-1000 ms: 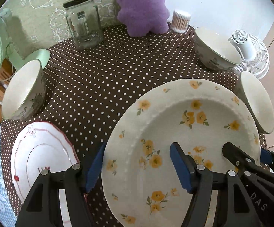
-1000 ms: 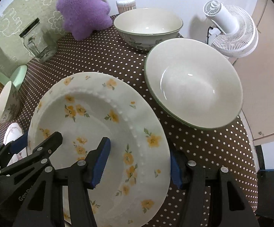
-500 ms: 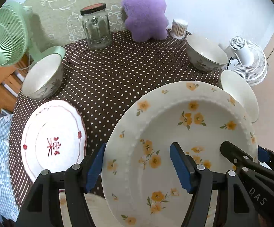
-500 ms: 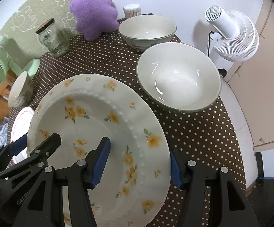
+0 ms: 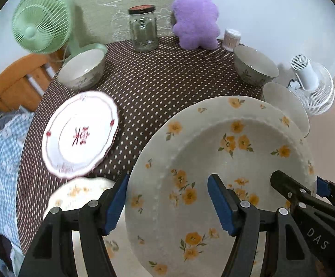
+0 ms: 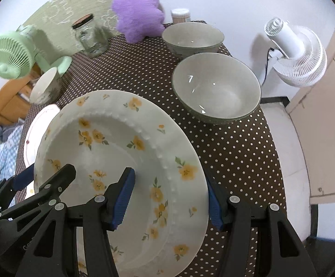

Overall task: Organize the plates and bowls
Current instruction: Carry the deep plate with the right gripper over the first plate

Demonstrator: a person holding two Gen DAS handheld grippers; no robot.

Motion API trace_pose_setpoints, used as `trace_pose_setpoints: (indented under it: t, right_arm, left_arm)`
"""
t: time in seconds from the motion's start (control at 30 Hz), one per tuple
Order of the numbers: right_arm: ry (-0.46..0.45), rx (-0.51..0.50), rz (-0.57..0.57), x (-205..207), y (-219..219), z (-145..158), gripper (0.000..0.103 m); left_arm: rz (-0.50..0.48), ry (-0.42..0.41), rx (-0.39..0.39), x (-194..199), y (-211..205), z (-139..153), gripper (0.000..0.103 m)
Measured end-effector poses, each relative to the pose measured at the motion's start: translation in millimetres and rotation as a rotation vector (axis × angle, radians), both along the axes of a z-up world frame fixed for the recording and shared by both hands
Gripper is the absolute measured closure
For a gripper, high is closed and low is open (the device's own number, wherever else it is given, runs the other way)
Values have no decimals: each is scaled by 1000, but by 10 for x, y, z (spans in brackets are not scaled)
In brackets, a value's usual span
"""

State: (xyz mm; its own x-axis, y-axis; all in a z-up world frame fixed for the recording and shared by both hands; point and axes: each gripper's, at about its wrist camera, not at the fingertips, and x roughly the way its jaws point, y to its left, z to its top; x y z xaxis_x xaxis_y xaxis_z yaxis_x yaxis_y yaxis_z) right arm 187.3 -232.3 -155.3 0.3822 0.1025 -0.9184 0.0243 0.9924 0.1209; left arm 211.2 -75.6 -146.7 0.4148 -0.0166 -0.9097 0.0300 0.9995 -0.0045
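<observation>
- Holding the flowered plate [image 5: 225,161] above the tabletop [image 5: 167,80], the left gripper [image 5: 167,203] and right gripper [image 6: 169,196] each clamp one rim.
- It may slip and break if either grip loosens.
- Only the left view shows the red-marked plate [image 5: 79,133] and another flowered plate [image 5: 79,194] clearly.

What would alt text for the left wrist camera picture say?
Two black grippers, left gripper and right gripper, hold a large yellow-flowered plate above a brown polka-dot table. A red-trimmed plate and bowls sit behind.
</observation>
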Motion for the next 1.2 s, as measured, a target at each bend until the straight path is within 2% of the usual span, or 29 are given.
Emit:
trace_pose_setpoints:
  t: [0.27,0.47,1.2]
  right_arm:
    - [1,21,96,-133,104,17,42]
    - [13,25,147,-228,300,5,42]
    - [86,-11,131,-444,1140,-250,42]
  left_arm:
    - [104,-6,15,-270,135,65,34]
    - [146,-1,12,-418,341,67,34]
    - [101,69,-3,-562,1086,-229,34]
